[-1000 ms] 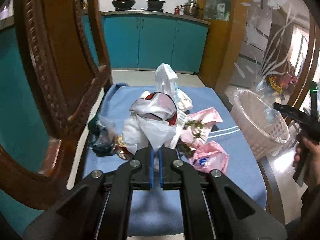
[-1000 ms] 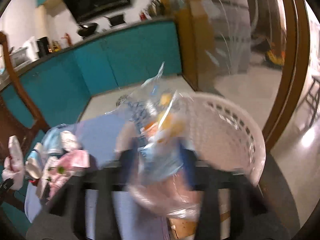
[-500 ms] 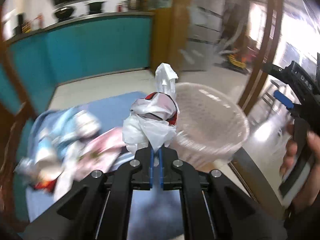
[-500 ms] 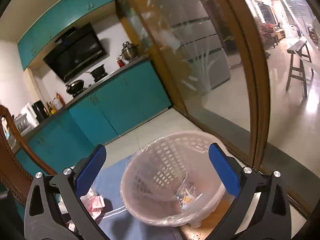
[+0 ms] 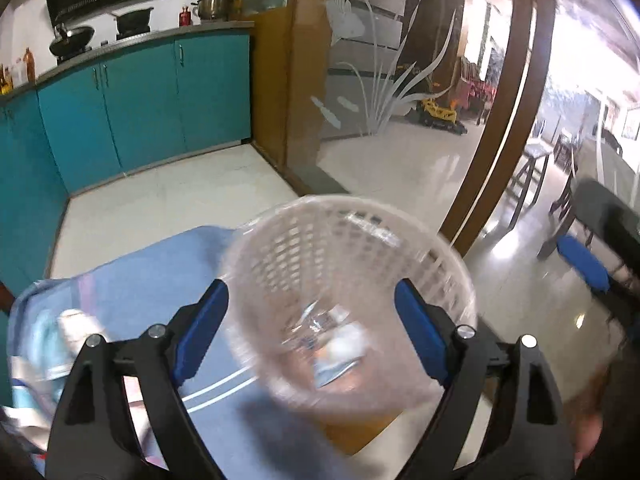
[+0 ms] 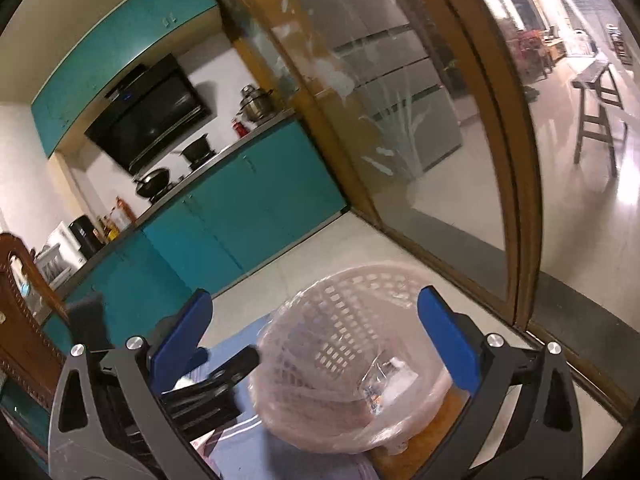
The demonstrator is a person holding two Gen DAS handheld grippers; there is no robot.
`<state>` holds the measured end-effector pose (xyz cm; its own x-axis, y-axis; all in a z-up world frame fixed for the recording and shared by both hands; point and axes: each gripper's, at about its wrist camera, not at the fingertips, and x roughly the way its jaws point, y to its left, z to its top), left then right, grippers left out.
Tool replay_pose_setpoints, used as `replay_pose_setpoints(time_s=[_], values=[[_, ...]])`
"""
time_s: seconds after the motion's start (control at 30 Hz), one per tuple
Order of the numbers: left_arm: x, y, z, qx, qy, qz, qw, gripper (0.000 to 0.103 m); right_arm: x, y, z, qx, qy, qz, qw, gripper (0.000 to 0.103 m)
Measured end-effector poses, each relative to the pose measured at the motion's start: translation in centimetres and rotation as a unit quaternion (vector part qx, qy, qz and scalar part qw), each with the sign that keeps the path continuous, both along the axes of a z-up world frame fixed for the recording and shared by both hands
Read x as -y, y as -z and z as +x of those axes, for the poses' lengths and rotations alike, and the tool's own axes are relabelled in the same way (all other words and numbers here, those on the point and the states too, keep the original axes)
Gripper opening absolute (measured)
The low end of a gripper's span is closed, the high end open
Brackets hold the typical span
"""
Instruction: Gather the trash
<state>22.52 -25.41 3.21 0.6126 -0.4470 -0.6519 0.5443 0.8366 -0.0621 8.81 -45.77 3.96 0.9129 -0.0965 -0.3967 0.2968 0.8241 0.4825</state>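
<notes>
I see left gripper (image 5: 312,332) jaws spread wide, empty, over basket (image 5: 400,216) at frame centre. Right gripper (image 6: 316,340) also spread, empty. Trash (image 5: 336,344) at basket bottom. Risk: light basket near table edge, my knock tips it.

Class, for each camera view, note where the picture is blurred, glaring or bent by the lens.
Left wrist view: the basket and blue cloth smear with motion; glare whitens the far right floor. Right wrist view: sharper; the wooden door frame bows with fisheye distortion.
</notes>
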Motion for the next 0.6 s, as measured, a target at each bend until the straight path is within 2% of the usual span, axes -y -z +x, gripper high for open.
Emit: replay_pose_setpoints(time_s=[0.07,0.17,0.2,0.27,0.33,0.37,0.5,0.6], values=[[-3.9,-0.2,-2.3,0.011,-0.014,0.031,0.9994,0.085,-1.4,-0.1,0.4,-0.006,-0.021,-0.011,1.0,0.1],[-10.2,-0.7,-6.1,0.021,-0.046,0.033,0.9982,0.088,-4.7,-0.1,1.0,-0.019,-0.069,-0.029,0.997,0.1],[-12.5,-0.8,-7.3,0.022,-0.064,0.028,0.9973,0.089,-6.6,0.1,1.2,-0.029,-0.099,-0.039,0.994,0.1],[-17.8,-0.9,-9.8,0.004,-0.116,-0.015,0.9932,0.09,-9.4,0.4,1.4,-0.046,-0.136,-0.059,0.988,0.1],[-22.5,-0.6,-12.0,-0.008,-0.168,-0.057,0.9842,0.092,-13.4,0.8,1.0,-0.063,-0.181,-0.089,0.977,0.1],[-24.4,-0.3,-13.2,-0.007,-0.196,-0.057,0.979,0.092,-15.3,1.0,0.6,-0.069,-0.2,-0.099,0.972,0.1],[-28.3,0.9,-16.2,0.004,-0.237,-0.016,0.9715,0.092,-20.9,1.7,-1.2,-0.088,-0.254,-0.139,0.953,0.1],[-29.9,2.2,-17.2,-0.016,-0.247,-0.038,0.9682,0.092,-23.4,2.2,-2.7,-0.09,-0.273,-0.158,0.945,0.1]])
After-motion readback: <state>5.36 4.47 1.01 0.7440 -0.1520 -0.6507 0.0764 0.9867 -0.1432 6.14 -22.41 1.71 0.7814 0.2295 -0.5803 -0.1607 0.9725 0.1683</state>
